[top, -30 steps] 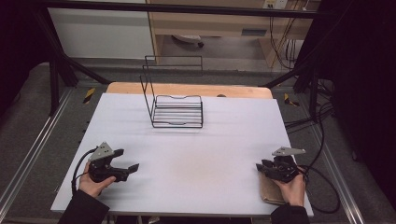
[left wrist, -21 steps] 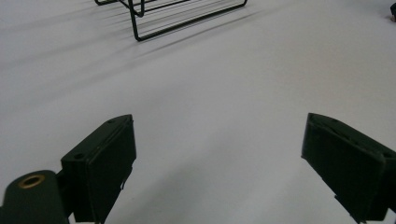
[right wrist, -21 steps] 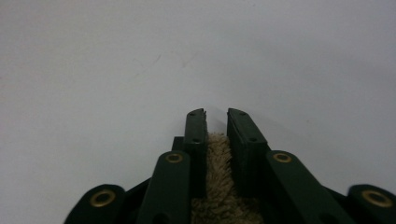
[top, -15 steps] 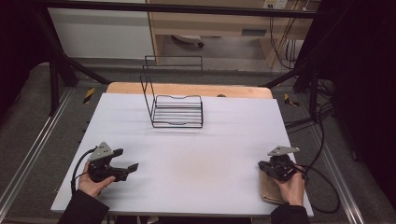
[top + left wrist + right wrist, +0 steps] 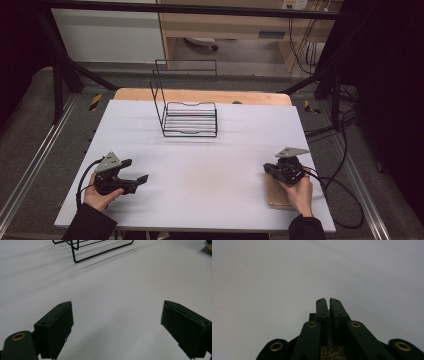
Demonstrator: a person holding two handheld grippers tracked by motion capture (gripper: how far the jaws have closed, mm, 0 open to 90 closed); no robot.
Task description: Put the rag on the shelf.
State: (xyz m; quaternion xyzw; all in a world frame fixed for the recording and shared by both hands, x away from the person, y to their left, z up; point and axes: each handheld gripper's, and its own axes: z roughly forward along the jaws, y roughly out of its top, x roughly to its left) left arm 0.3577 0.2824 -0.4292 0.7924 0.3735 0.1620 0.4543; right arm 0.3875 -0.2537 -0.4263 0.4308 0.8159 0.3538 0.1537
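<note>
My right gripper [image 5: 268, 169] is near the table's right front edge, held by a hand, and points left. In the right gripper view its jaws [image 5: 328, 300] stand together with a thin strip of tan cork-like material [image 5: 332, 350] pinched between them. A brown cork-like mat [image 5: 276, 196] lies under that hand on the white table [image 5: 210, 160]. My left gripper [image 5: 136, 170] rests at the left front, jaws wide apart. Nothing lies between them in the left gripper view [image 5: 125, 325].
A black wire rack [image 5: 190, 120] with a tall back frame stands at the table's far middle, and its base [image 5: 82, 250] is ahead of the left gripper. Cables trail off the right edge. A wooden strip borders the table's far side.
The right gripper has shifted left and slightly away from the front edge, off the brown mat's middle. The left gripper has stayed put.
</note>
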